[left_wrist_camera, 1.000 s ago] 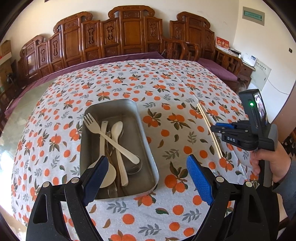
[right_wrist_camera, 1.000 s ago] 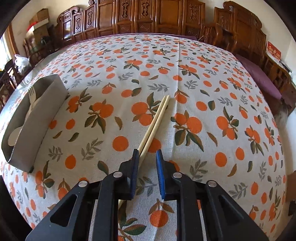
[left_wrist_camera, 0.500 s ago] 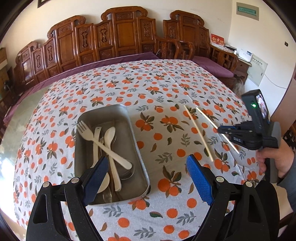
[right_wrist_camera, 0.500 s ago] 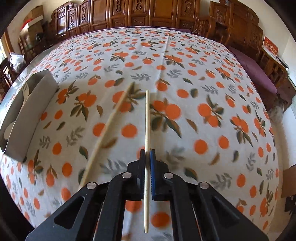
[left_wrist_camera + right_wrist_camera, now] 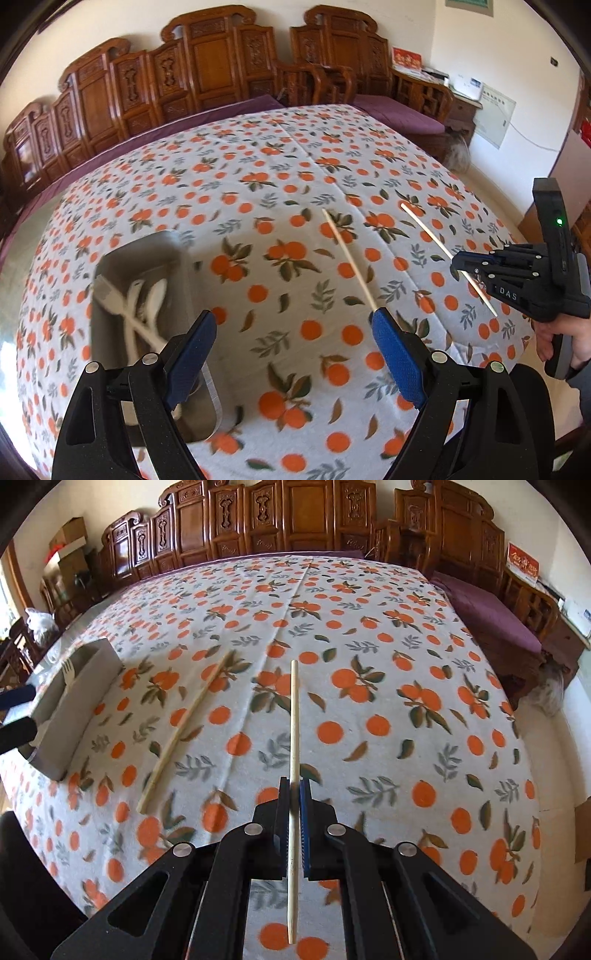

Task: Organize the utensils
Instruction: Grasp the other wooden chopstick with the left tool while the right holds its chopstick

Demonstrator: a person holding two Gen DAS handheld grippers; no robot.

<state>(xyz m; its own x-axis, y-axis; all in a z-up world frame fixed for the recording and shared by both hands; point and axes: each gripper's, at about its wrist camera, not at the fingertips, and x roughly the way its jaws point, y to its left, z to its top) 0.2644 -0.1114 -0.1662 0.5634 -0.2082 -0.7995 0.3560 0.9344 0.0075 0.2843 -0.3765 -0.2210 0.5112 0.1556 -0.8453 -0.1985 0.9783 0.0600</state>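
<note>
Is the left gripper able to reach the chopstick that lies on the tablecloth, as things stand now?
Probably yes. The left gripper is open and empty, and the loose chopstick lies bare on the tablecloth just ahead of it. The right gripper, holding the other chopstick, is off to the side.

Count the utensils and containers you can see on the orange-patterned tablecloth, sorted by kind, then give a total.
Chopsticks: 2, one clamped in the right gripper, one lying on the cloth
Forks: 1, in the tray
Spoons: at least 2, blurred, in the tray
Metal trays: 1
Total: at least 6
</note>
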